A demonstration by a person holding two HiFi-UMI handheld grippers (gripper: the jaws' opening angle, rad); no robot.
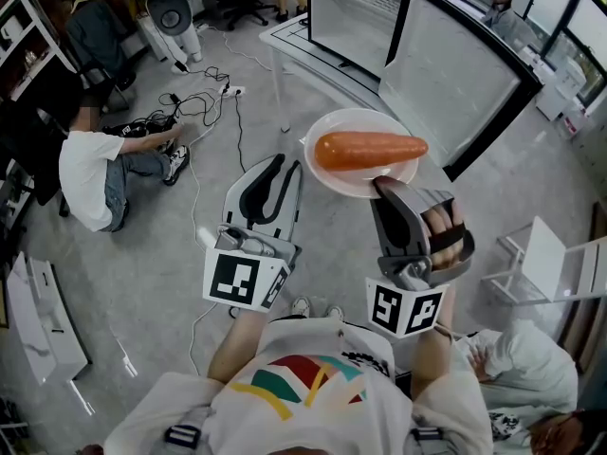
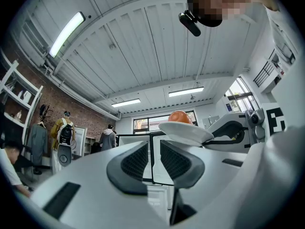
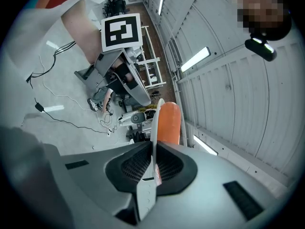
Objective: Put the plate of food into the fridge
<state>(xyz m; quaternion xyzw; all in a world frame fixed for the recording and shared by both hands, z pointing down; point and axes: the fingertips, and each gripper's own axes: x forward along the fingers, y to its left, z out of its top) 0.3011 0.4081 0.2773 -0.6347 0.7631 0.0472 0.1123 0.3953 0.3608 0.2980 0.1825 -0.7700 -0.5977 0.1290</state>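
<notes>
A white shirt [image 1: 294,377] with a coloured print is seen at the bottom of the head view, and just beyond it the two marker cubes, left [image 1: 242,280] and right [image 1: 403,308]. The right claw [image 1: 384,186] is closed on the near rim of a white plate [image 1: 351,190], which is held level in the air above the floor [image 1: 142,282]. In the right gripper view the rim [image 3: 155,123] is seen edge-on, pinched between the dark pads [image 3: 136,166]. A carrot [image 1: 370,150] is carried lengthwise across the plate.

The left claw [image 1: 275,162] is held beside the plate, to its left, without touching it. Its pads [image 2: 136,161] are set narrowly apart, and nothing is gripped between them. From the left gripper view the plate [image 2: 186,132] and the carrot [image 2: 179,117] are seen to the right, just above the claw.

Beyond the plate, a fridge [image 1: 356,12] is found on a white table [image 1: 285,36], with its door [image 1: 455,83] swung open toward the right. The plate is outside the fridge, in front of the open door.

At the left, a person [image 1: 95,173] is seated on the floor beside cables [image 1: 204,102].
</notes>
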